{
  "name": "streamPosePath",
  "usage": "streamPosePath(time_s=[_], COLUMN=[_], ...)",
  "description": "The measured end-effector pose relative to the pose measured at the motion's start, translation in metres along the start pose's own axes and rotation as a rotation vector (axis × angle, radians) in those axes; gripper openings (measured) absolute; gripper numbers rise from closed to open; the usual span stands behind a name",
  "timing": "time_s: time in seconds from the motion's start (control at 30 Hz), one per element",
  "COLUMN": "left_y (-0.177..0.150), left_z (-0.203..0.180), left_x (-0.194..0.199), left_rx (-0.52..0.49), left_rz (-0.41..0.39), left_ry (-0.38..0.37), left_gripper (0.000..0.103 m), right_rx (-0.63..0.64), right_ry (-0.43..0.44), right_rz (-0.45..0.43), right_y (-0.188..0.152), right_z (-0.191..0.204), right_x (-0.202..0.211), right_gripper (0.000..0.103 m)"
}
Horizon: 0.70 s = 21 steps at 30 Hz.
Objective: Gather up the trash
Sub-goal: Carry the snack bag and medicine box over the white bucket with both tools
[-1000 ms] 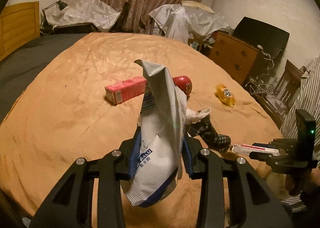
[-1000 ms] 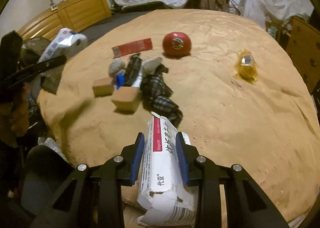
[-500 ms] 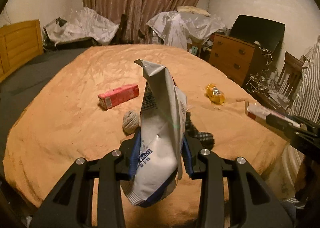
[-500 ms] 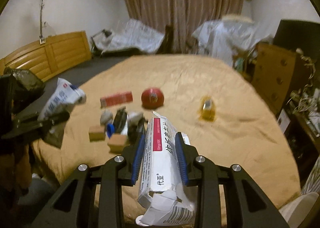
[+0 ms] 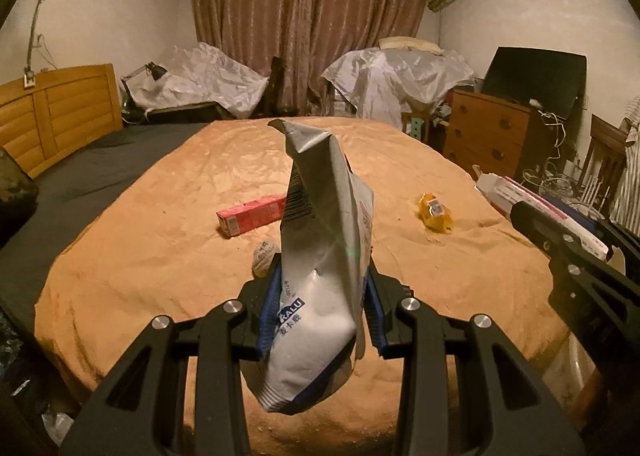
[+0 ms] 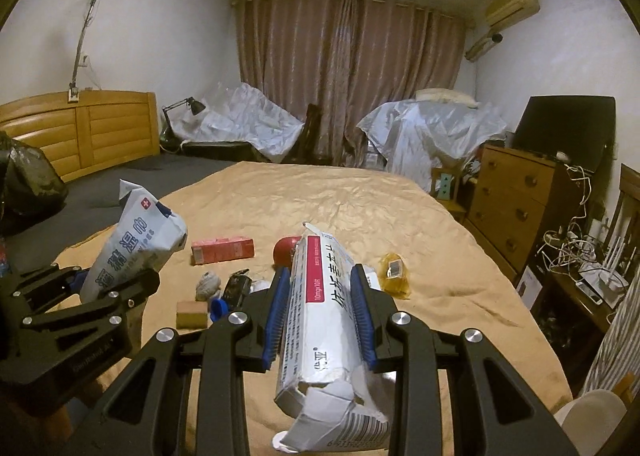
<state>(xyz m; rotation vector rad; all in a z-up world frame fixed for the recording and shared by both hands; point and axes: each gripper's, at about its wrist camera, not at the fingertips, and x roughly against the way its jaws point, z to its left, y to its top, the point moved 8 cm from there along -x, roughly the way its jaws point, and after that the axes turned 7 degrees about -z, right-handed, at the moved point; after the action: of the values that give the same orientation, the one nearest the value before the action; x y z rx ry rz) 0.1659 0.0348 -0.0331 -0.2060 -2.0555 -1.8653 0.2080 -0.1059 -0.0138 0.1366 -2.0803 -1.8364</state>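
- A dim bedroom with closed brown curtains (image 6: pixel 348 76): a wide bed under a tan blanket (image 5: pixel 168 240) fills the middle of both views, with a wooden dresser (image 6: pixel 516 196) at right.
- The left gripper (image 5: pixel 322 304), low centre of its own view, is closed narrowly on a crumpled white-and-blue foil wipes pouch (image 5: pixel 324 256); the blue pads pinch its middle, and its torn top rises to frame centre.
- The right gripper (image 6: pixel 320 310), low centre of its view, is clamped on a long white cardboard medicine box (image 6: pixel 320 320) with a red band, gripped mid-length, its torn flap hanging toward the bottom edge.
- Both items look light. The pouch is soft and slick, likely to fold or slip unless held across its fuller body; the box is stiff but crushable, best taken on its long flat sides.
- More trash lies on the blanket at mid-frame: a red rectangular carton (image 6: pixel 222 250), a yellow crinkled wrapper (image 6: pixel 394 274), a grey paper wad (image 6: pixel 208 285) and a tan block (image 6: pixel 192 314).
- A dark plastic bag (image 6: pixel 28 176) shows at the left edge, possibly the collection point.
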Motion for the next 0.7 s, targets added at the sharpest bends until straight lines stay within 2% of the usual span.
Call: streamPosePath(time_s=[0.47,0.7], left_y=[0.007,0.014], left_z=[-0.007,-0.037], left_x=[0.005,0.008], left_rx=[0.001,-0.02], left_rz=[-0.003,-0.003], left_ry=[-0.016,-0.093], left_gripper=[0.035,0.035], right_rx=[-0.007,-0.022], right_ry=[-0.01,-0.082], right_rz=[0.0,-0.002], right_y=[0.001,0.011], right_z=[0.002,-0.041], right_x=[0.006,0.042], right_gripper=[0.033,0.033])
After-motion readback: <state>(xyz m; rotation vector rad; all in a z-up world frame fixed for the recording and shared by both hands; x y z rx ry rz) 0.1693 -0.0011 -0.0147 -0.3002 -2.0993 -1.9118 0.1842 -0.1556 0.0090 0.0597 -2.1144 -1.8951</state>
